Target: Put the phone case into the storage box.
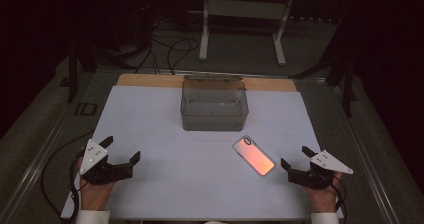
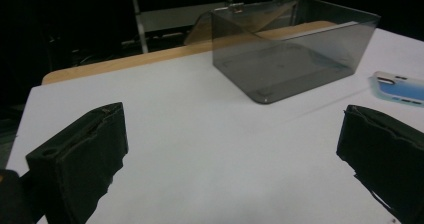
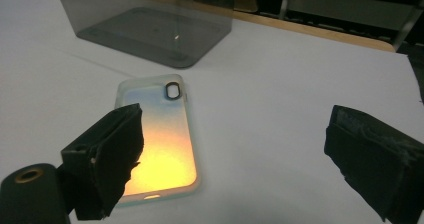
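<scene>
At the left side of the white tabletop (image 1: 150, 134), the left claw (image 1: 121, 149) rests low in the person's hand, and its two black jaws stand wide apart with nothing between them. In the left gripper view the bare white surface lies between these jaws.

In the middle, near the far edge, stands the smoky transparent plastic box (image 1: 214, 105), rectangular and with the lid opened to the back. Inside the box I can see no object; the bottom shows through the walls.

To the right and nearer to the person lies the flat phone case with a pink-orange shine and a clear rim (image 1: 253, 155), placed diagonally on the tabletop, apart from the box.

At the right side, the right claw (image 1: 295, 158) is also spread open and empty. It is near the phone case, which lies just in front of one jaw, not touched.
</scene>
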`<state>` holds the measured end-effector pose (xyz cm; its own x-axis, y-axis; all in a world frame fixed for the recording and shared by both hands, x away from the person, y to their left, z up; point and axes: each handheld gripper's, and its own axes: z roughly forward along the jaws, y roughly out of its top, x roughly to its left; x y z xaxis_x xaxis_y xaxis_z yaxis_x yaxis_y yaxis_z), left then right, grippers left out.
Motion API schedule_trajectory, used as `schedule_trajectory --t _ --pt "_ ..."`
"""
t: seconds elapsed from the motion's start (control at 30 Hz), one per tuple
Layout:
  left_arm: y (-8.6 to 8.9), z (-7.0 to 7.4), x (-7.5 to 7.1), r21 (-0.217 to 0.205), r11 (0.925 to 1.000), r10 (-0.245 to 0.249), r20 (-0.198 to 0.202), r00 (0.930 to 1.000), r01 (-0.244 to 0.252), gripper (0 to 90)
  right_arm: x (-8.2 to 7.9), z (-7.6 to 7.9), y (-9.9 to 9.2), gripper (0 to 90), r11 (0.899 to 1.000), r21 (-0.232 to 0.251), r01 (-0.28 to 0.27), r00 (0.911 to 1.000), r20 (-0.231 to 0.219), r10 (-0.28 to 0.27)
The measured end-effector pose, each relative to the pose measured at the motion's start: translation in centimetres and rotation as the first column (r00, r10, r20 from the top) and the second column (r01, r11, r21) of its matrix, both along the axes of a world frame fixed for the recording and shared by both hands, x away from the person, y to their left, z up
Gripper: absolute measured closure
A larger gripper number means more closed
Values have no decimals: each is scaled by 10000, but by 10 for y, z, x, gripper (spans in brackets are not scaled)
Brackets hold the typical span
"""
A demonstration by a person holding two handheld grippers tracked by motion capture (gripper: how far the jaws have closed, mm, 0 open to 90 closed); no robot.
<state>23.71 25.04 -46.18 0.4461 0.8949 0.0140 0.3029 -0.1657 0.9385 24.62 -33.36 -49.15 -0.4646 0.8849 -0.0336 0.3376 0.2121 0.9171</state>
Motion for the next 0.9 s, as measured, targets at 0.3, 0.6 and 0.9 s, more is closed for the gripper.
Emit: schedule_trajectory --t 0.3,0.6,0.9 --pt "-2 -2 1 6 10000 -30 -97 9999 30 4 -1 0 -1 88 9999 146 -21 9996 269 17" --pt "-14 8 9 -7 9992 -388 -203 9990 388 4 -1 0 -2 88 9998 216 -10 9992 401 2" --pt "-41 21 27 313 9941 -1029 -388 9939 1042 5 -1 0 -1 88 9996 267 -23 9991 416 12"
